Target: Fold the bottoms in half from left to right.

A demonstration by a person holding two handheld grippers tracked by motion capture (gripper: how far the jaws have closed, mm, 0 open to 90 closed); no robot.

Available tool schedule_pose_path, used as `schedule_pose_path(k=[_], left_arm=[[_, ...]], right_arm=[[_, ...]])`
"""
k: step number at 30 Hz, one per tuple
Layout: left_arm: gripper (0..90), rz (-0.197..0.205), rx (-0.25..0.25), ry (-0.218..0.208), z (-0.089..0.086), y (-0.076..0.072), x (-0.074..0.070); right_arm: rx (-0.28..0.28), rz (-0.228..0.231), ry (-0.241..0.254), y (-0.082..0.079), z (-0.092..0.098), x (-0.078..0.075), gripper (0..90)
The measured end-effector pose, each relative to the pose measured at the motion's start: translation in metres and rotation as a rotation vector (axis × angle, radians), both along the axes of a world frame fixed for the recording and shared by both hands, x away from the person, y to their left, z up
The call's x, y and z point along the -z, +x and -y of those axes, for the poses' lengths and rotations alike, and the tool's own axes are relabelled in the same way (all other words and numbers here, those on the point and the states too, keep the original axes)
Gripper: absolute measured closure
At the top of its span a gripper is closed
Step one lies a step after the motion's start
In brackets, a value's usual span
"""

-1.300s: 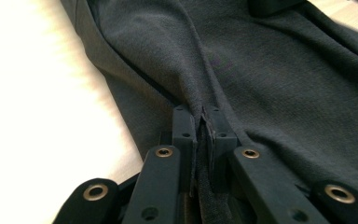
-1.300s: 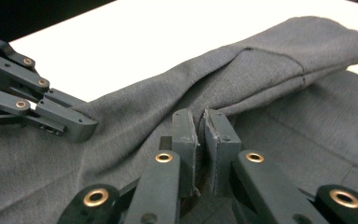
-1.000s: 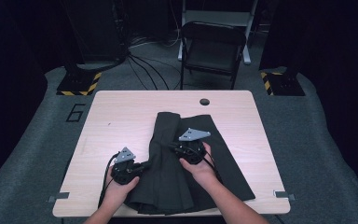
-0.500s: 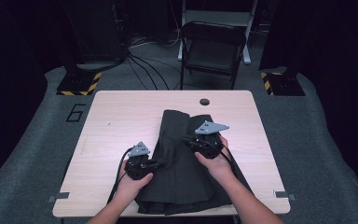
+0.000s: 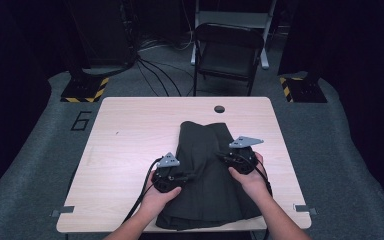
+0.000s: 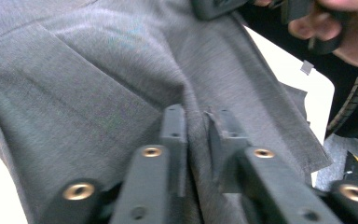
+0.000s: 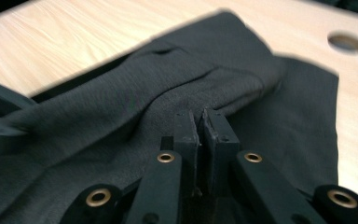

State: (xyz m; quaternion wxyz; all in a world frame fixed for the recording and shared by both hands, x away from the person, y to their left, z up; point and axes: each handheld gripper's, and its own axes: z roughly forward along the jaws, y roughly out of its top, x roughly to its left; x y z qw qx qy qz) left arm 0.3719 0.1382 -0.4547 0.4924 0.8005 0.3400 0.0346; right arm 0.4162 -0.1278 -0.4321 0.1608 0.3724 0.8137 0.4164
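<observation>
**High view: dark trousers folded on the desk**

The trousers [image 5: 205, 170] lie mid-desk [image 5: 130, 135]. Soft, light, limp cloth: grip folds or edges. Right tongs [image 5: 228, 159] pinch a ridge; left tongs [image 5: 187, 177], just opening, straddle a crease without pressing.

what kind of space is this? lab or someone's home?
Most likely a lab or recording studio, not a home: a lone wooden table on grey carpet with a marked number 6, hazard-striped stand bases, loose floor cables, and a folding chair against dark surroundings.

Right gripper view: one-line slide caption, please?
Right hand-held gripper, jaws shut on a fold of the dark garment lying on the wooden table.
</observation>
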Motion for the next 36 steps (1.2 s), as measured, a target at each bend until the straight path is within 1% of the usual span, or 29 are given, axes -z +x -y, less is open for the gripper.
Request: schedule_pose_path(k=[1,3,4,5,6,8,10,11,12,13,14,16,18,19,20,21,22,23,24,26,28,29,30,31,32,33,34,35,36], left_arm=[[70.0,0.005,-0.003,0.001,-0.001,-0.001,-0.001],[63.7,0.016,-0.004,-0.003,-0.004,-0.001,-0.004],[60.9,0.02,-0.005,-0.01,-0.007,-0.001,-0.006],[59.7,0.025,-0.016,-0.008,-0.009,-0.002,-0.008],[57.9,0.031,-0.023,-0.003,-0.012,-0.001,-0.009],[55.9,0.038,-0.041,0.003,-0.019,-0.001,-0.01],[53.9,0.044,-0.07,0.027,-0.025,0.0,-0.009],[52.8,0.043,-0.077,0.037,-0.028,0.002,-0.007],[51.1,0.038,-0.089,0.043,-0.031,0.002,-0.004],[49.6,0.03,-0.108,0.042,-0.033,0.003,0.0],[48.3,0.026,-0.111,0.058,-0.036,0.004,0.005],[46.4,-0.001,-0.128,0.07,-0.037,0.005,0.014],[45.6,-0.039,-0.141,0.066,-0.037,0.006,0.025],[44.5,-0.044,-0.139,0.073,-0.037,0.006,0.028],[43.9,-0.047,-0.143,0.075,-0.036,0.006,0.031],[43.1,-0.052,-0.136,0.08,-0.036,0.006,0.034],[42.3,-0.049,-0.132,0.097,-0.035,0.007,0.036],[41.2,-0.045,-0.135,0.108,-0.033,0.007,0.038],[39.8,-0.042,-0.144,0.115,-0.031,0.007,0.041],[38.3,-0.046,-0.143,0.129,-0.027,0.008,0.045],[36.8,-0.043,-0.147,0.147,-0.023,0.008,0.05],[36.9,-0.047,-0.151,0.147,-0.021,0.008,0.052],[36.8,-0.047,-0.149,0.152,-0.019,0.008,0.054],[36.8,-0.051,-0.144,0.156,-0.017,0.008,0.056],[36.9,-0.048,-0.144,0.151,-0.015,0.009,0.058],[37.9,-0.051,-0.133,0.156,-0.015,0.009,0.058],[40.2,-0.044,-0.14,0.157,-0.014,0.008,0.059],[41.8,-0.046,-0.134,0.163,-0.014,0.008,0.059],[44.0,-0.05,-0.143,0.154,-0.012,0.008,0.06]], right_arm=[[0.011,-0.016,0.0,0.001,0.003,0.006,84.3],[0.027,-0.039,-0.017,0.004,0.008,0.016,84.3],[0.033,-0.049,-0.02,0.005,0.01,0.021,84.3],[0.043,-0.054,-0.029,0.006,0.013,0.025,84.3],[0.051,-0.067,-0.036,0.006,0.015,0.028,84.3],[0.068,-0.07,-0.05,0.008,0.019,0.035,84.2],[0.085,-0.078,-0.05,0.009,0.023,0.04,84.2],[0.084,-0.087,-0.056,0.011,0.026,0.042,84.1],[0.095,-0.098,-0.05,0.011,0.027,0.044,84.1],[0.098,-0.097,-0.053,0.012,0.028,0.046,84.0],[0.099,-0.104,-0.062,0.012,0.029,0.048,84.0],[0.107,-0.106,-0.068,0.014,0.028,0.052,83.9],[0.11,-0.118,-0.077,0.015,0.029,0.056,83.8],[0.111,-0.115,-0.076,0.016,0.03,0.057,83.6],[0.116,-0.126,-0.074,0.015,0.03,0.058,83.5],[0.116,-0.122,-0.076,0.016,0.031,0.059,83.3],[0.112,-0.112,-0.08,0.016,0.031,0.06,83.1],[0.116,-0.118,-0.079,0.016,0.031,0.06,83.0],[0.119,-0.117,-0.082,0.016,0.031,0.06,82.8],[0.122,-0.115,-0.088,0.016,0.032,0.061,82.2],[0.124,-0.107,-0.086,0.015,0.032,0.063,80.2],[0.144,-0.117,-0.076,0.014,0.03,0.063,78.1],[0.134,-0.11,-0.089,0.014,0.031,0.063,74.4],[0.138,-0.104,-0.089,0.013,0.031,0.064,69.3],[0.136,-0.096,-0.095,0.014,0.032,0.064,64.8],[0.14,-0.106,-0.09,0.013,0.032,0.064,61.5],[0.153,-0.111,-0.082,0.012,0.031,0.064,59.2],[0.151,-0.109,-0.091,0.012,0.033,0.063,57.0],[0.157,-0.096,-0.084,0.013,0.034,0.063,55.1]])
